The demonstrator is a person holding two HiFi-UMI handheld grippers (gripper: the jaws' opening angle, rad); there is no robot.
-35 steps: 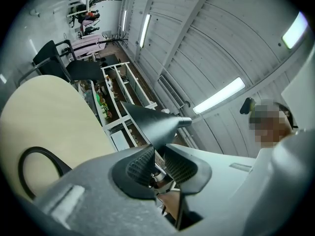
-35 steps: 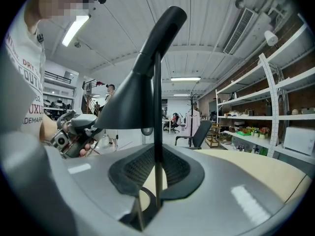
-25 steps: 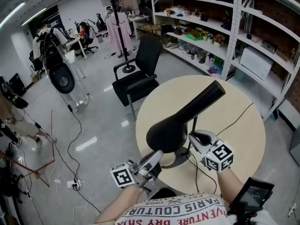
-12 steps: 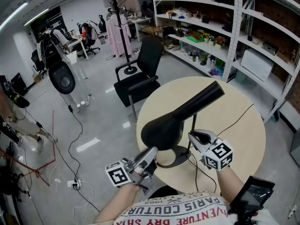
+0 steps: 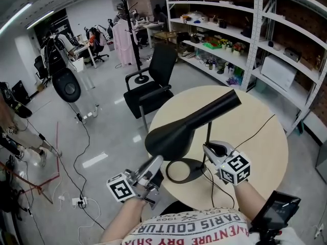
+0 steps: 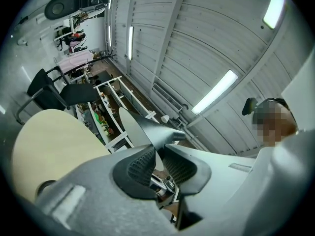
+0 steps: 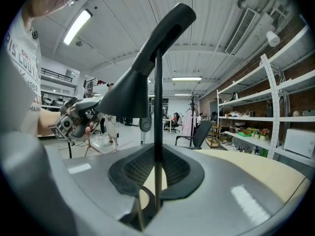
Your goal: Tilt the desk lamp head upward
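— On the round table (image 5: pixel 255 137), seen from your head, where is the lamp?
— Its base (image 5: pixel 186 170) sits near your edge. The pole (image 5: pixel 208 137) rises from it, and the head (image 5: pixel 173 131) slants across above, wide end toward you, narrow end away. A cord (image 5: pixel 253 129) runs off over the tabletop. Beyond the table stand a chair (image 5: pixel 153 80), a coat stand (image 5: pixel 130 29) and shelves (image 5: pixel 230 40), all well apart from the lamp.
— And your left gripper (image 5: pixel 156 163)?
— Its own view shows the pads (image 6: pixel 142 166) pinching the thin lip of the head, with ceiling lights (image 6: pixel 214 91) behind. The table and chair lie off to one side.
— Your right gripper (image 5: pixel 208 149)?
— Its view has the pole upright between the pads, both pressed on it, low down, just above the base. The head spreads overhead and hides part of the ceiling, and your left gripper shows under its wide end.
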